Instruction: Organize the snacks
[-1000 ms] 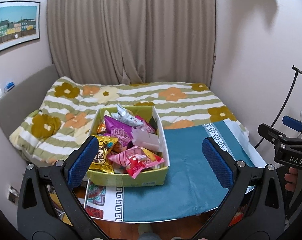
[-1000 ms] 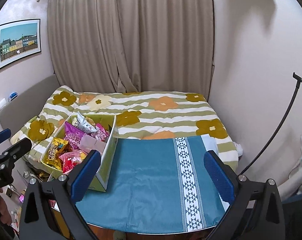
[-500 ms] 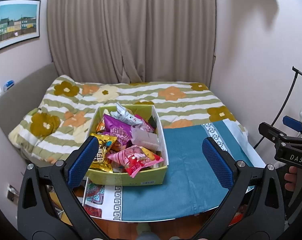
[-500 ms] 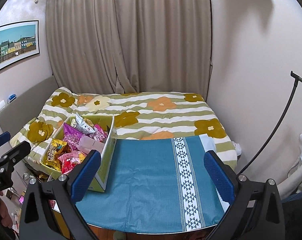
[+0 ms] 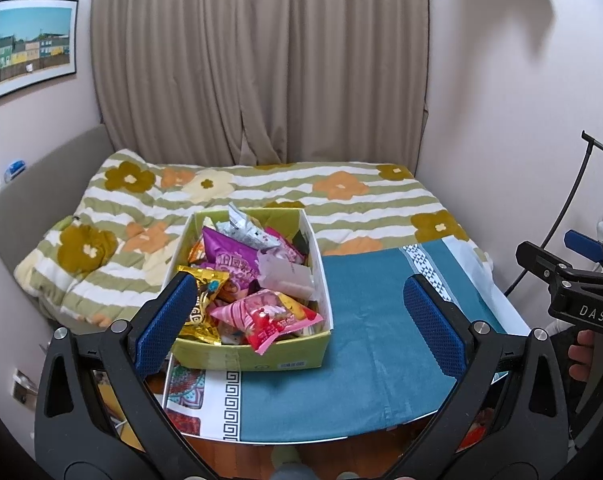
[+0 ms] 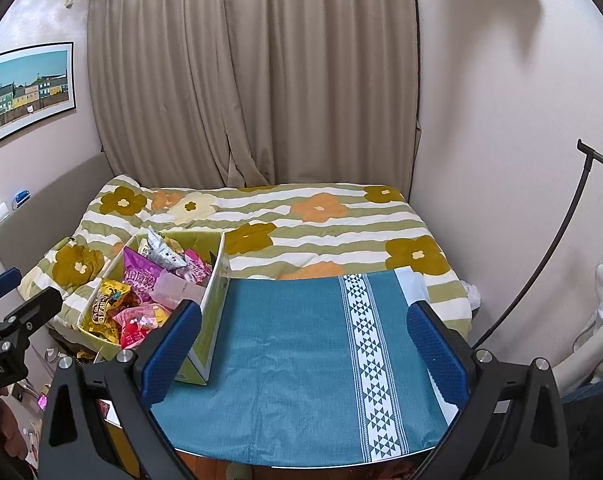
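The snacks [image 5: 257, 280] lie heaped in a green box [image 5: 269, 360], left of centre in the left wrist view and at lower left in the right wrist view. On top are a pink pack [image 5: 267, 314] at the near end, a gold pack [image 5: 203, 300] at the near left, a purple pack [image 5: 229, 258] and a silver pack [image 5: 245, 228] toward the far end. The box's long axis runs away from the cameras, toward the bed [image 5: 261, 188]. It sits on the left end of the table, partly on a teal cloth [image 5: 373, 340] that is bare to the right.

The left tongs [image 5: 297, 312] stand wide open, empty, with the box just ahead and a little left of their midline; the left pad overlaps the gold pack in the picture. The right tongs [image 6: 305, 344] are also spread wide and empty, facing the bare cloth, with the box off to their left. I judge the left tongs the nearer to the snacks.

All visible packs being in the box fits either snacks gathered in, or a jumble waiting to be sorted out onto the cloth.
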The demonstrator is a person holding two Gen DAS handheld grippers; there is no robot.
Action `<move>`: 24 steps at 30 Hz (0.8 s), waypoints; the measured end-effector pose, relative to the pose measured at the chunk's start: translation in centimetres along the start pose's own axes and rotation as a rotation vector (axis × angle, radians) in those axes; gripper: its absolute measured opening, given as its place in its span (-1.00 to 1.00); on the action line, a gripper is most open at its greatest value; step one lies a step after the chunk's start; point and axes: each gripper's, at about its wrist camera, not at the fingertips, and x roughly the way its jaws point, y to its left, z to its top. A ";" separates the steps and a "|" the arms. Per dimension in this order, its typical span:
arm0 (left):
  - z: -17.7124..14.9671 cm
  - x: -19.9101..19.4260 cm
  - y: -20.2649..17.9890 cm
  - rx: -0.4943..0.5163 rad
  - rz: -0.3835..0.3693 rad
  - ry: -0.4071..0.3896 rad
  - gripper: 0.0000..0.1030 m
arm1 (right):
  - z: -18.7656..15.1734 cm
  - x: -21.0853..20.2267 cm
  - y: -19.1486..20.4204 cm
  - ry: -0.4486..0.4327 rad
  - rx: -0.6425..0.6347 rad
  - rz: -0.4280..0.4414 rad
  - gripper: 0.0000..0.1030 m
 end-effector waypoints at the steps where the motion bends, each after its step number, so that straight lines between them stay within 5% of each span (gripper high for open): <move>1: 0.0 -0.1 0.0 0.000 0.000 0.000 0.99 | 0.0 0.0 0.0 0.000 0.001 -0.001 0.98; 24: -0.3 -0.4 0.3 -0.024 0.010 0.002 0.99 | 0.0 -0.3 -0.1 -0.002 0.004 -0.002 0.98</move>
